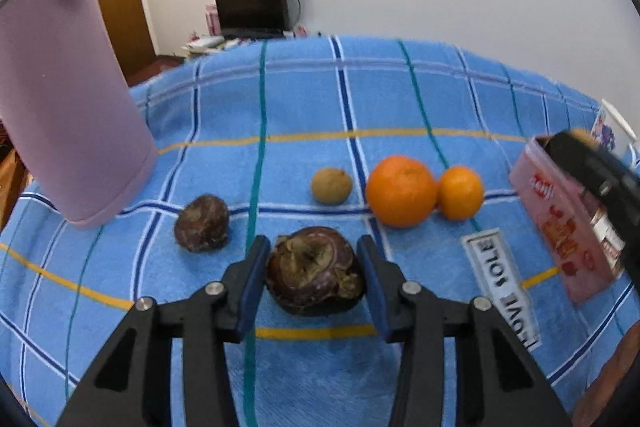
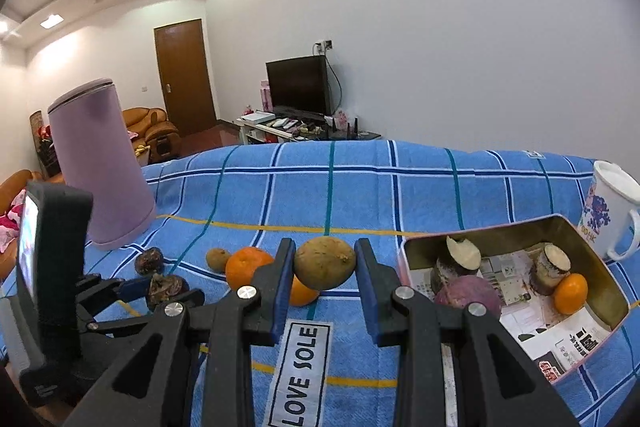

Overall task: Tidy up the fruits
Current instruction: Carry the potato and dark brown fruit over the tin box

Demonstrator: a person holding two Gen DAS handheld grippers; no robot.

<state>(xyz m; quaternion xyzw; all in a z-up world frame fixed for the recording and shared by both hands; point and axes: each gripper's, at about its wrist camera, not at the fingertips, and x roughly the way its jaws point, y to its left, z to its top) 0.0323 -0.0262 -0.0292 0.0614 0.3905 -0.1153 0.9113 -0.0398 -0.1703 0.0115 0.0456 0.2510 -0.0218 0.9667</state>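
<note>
The left gripper (image 1: 316, 269) clamps a dark wrinkled fruit (image 1: 315, 271) on the blue cloth (image 1: 304, 99). The right gripper (image 2: 325, 263) pinches a brown fruit (image 2: 325, 262), lifted beside the tin (image 2: 600, 267).

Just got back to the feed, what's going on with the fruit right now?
The right gripper holds a brown fruit lifted above the blue cloth, beside the open tin that already has a few items inside. The left gripper brackets a dark fruit on the cloth. Another dark fruit, two oranges and a small brown fruit wait.
</note>
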